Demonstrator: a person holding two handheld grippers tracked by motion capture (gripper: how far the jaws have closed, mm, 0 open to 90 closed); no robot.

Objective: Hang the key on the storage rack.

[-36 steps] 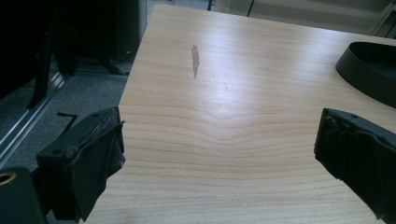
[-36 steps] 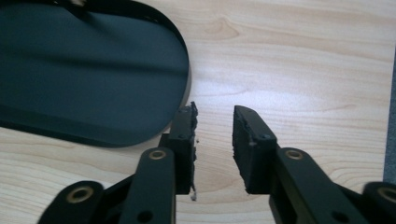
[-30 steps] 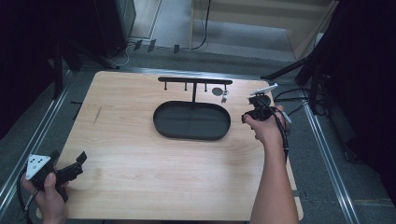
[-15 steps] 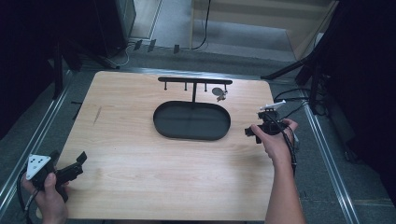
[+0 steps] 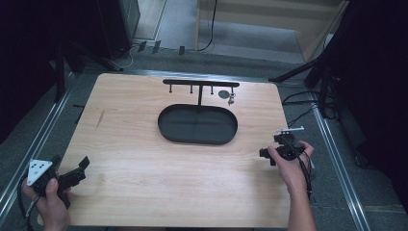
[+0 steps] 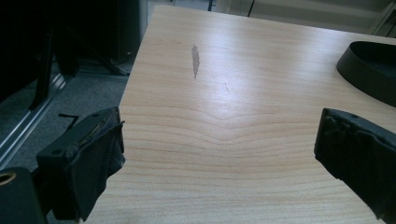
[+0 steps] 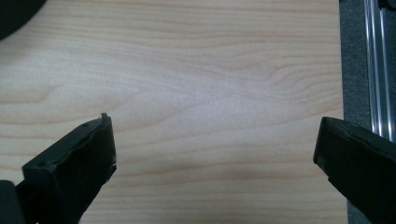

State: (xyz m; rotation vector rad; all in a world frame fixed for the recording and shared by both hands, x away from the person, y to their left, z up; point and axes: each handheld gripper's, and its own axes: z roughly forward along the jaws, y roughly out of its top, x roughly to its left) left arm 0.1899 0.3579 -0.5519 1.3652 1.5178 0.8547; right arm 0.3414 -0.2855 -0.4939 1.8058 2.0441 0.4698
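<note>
At the far centre of the light wooden surface (image 5: 144, 159), one black oval tray (image 5: 197, 124) carries a thin black upright post topped by a horizontal rail (image 5: 200, 83) with short pegs hanging below it; the peg count is hard to settle at this size. One small round grey item (image 5: 224, 94) hangs near the rail's right end, with a tiny metallic piece just beneath; what either is cannot be made out. In the left gripper view the tray's rim (image 6: 369, 70) is cut off at the right edge. One dark streak (image 6: 195, 60) marks the wood.

Two grippers are present. The left gripper (image 5: 72, 174), bearing a grey three-cornered plate, sits at the near left corner, jaws spread wide and empty. The right gripper (image 5: 281, 150) sits near the right edge, jaws likewise released, holding nothing.
</note>
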